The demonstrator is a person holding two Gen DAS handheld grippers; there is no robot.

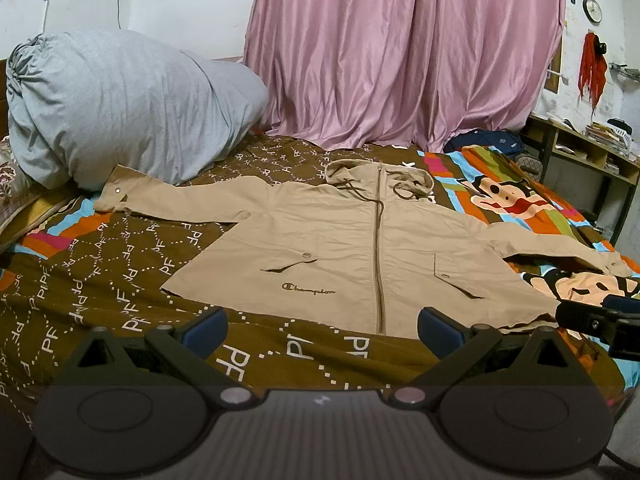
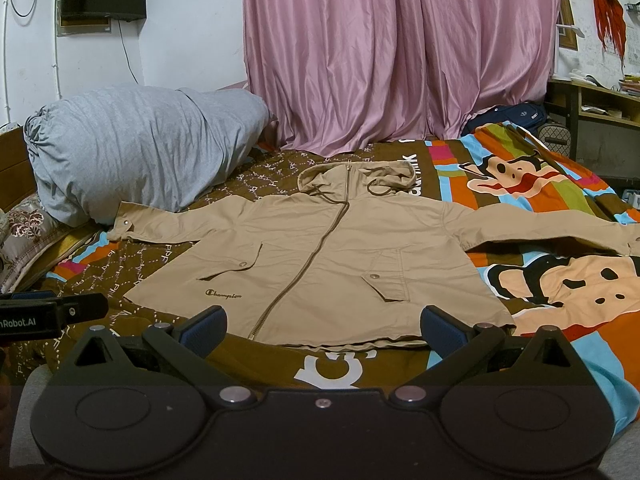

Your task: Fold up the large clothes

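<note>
Across the middle of both views the tan hooded jacket (image 1: 340,248) lies flat, zipped and sleeves out, on the cartoon-print bedspread (image 1: 120,264), though its right cuff gets cut off at the right edge of the right wrist frame. Behind it hang pink curtains (image 2: 400,52), with a grey bundle of bedding (image 2: 136,148) at left. Low in frame, the left gripper (image 1: 322,330) and right gripper (image 2: 323,326) both sit spread wide, holding nothing, just short of the hem.
</note>
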